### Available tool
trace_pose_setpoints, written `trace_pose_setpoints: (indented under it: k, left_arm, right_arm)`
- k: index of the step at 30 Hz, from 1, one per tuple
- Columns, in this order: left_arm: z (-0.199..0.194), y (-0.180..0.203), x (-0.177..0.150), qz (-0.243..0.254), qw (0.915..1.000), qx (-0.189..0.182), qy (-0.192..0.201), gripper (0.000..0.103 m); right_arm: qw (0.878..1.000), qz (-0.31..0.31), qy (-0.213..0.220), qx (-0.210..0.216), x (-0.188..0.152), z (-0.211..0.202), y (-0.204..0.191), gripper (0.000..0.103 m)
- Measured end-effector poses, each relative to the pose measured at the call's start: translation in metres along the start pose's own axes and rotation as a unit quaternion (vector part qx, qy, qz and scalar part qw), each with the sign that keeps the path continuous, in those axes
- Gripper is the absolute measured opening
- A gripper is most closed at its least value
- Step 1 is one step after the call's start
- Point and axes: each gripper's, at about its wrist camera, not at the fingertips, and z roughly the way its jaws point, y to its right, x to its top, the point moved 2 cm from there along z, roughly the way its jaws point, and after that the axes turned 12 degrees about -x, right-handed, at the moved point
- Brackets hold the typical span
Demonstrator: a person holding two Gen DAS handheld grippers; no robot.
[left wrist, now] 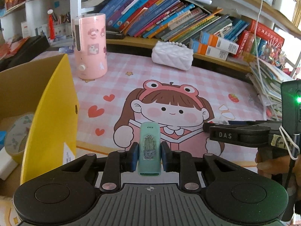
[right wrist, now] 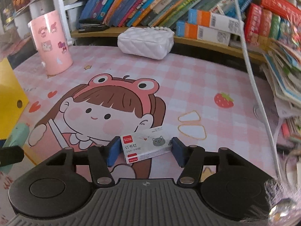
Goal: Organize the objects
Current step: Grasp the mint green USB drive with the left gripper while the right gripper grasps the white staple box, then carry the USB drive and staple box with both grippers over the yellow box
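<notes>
My left gripper [left wrist: 149, 155] is shut on a mint-green stapler [left wrist: 149, 146] with a cactus drawing, held upright a little above the pink cartoon desk mat [left wrist: 188, 86]. In the right wrist view the same stapler [right wrist: 17, 133] shows at the left edge. My right gripper [right wrist: 145, 150] sits low over the mat with a small white staples box [right wrist: 144, 144], cat picture on top, between its blue pads [right wrist: 114, 151]. Both pads touch the box's ends. The right gripper's black body [left wrist: 235, 135] appears at the right of the left wrist view.
An open yellow cardboard box [left wrist: 52, 101] stands at the left with a tape roll [left wrist: 17, 131] inside. A pink cylinder [left wrist: 91, 45] and a white quilted purse [left wrist: 172, 55] stand at the back. Bookshelves [left wrist: 169, 18] run behind, and a paper stack [left wrist: 267, 82] lies at the right.
</notes>
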Motion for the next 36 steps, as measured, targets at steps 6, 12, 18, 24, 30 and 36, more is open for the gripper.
trace_pose_setpoints:
  k: [6,12,18,24,30,36]
  left_arm:
    - [-0.021,0.001,-0.010,0.007,0.9998,-0.019,0.003,0.023]
    - [-0.047,-0.003,-0.028,0.010,0.9991,-0.041,0.002,0.023]
    - [-0.084,-0.015,-0.053,0.013,0.9981,-0.061,0.005,0.023]
    - [-0.118,-0.040,-0.076,0.001,0.9981,-0.060,0.009,0.023]
    - [-0.154,-0.063,-0.100,-0.009,0.9984,-0.055,0.013,0.023]
    - [-0.187,-0.090,-0.122,-0.023,0.9988,-0.040,0.019,0.023]
  right_arm:
    - [1.000,0.022,0.004,-0.002,-0.010,-0.035,-0.001,0.055]
    - [0.999,0.043,0.004,-0.011,-0.029,-0.078,-0.007,0.055]
    - [0.997,0.072,-0.020,-0.010,-0.060,-0.122,-0.026,0.055]
    - [0.998,0.061,-0.020,-0.013,-0.092,-0.164,-0.059,0.055]
    - [0.999,0.033,-0.012,-0.012,-0.115,-0.196,-0.099,0.055]
    - [1.000,0.009,-0.012,0.007,-0.135,-0.220,-0.141,0.055]
